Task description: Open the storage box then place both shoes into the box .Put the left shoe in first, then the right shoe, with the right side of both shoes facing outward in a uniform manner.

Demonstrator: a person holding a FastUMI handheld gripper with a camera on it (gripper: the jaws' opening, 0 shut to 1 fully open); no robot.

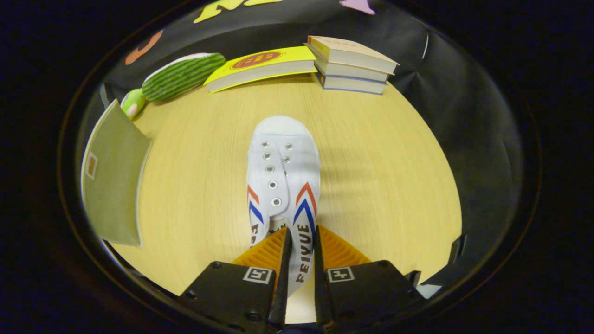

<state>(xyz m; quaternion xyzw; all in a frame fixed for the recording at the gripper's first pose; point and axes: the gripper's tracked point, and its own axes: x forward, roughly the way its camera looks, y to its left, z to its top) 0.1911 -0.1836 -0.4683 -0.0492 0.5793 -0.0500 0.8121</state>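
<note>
claw fingers are clamped on the side wall of the white shoe near its heel, one finger inside the collar and one outside, with the toe pointing away over the bench. beyond the toe lie a yellow book, a stack of books and a green plush toy, and off to the left stands an olive panel that may be the storage box or its lid, though i cannot tell. judging by this, one shoe is gripped but not yet in any box, and i cannot say which shoe it is, so placing remains.
</note>
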